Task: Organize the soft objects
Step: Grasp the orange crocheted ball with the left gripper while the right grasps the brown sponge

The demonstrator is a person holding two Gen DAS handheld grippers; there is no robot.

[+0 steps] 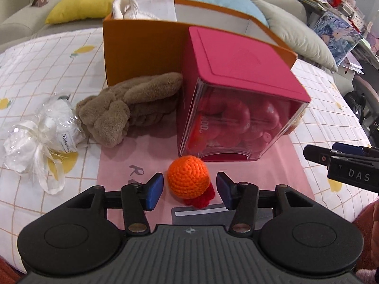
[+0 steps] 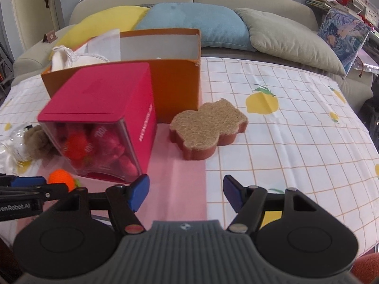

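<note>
An orange crochet ball (image 1: 188, 179) with a red crochet piece (image 1: 201, 197) under it lies on the pink sheet (image 1: 123, 163). My left gripper (image 1: 189, 189) is open, one blue pad on each side of the ball, not touching it. A brown plush headband (image 1: 123, 108) and a white item wrapped in clear film (image 1: 40, 135) lie to the left. My right gripper (image 2: 186, 193) is open and empty above the pink sheet (image 2: 180, 165). A bear-shaped loofah sponge (image 2: 206, 127) lies ahead of it. The ball also shows in the right wrist view (image 2: 60, 177).
An open orange box (image 1: 142, 52) holding white cloth (image 1: 132, 7) stands at the back. A pink-lidded clear box (image 1: 236, 90) of red soft items lies tipped against it. Cushions (image 2: 194, 23) line the sofa behind. The checked lemon-print cloth (image 2: 296, 130) covers the surface.
</note>
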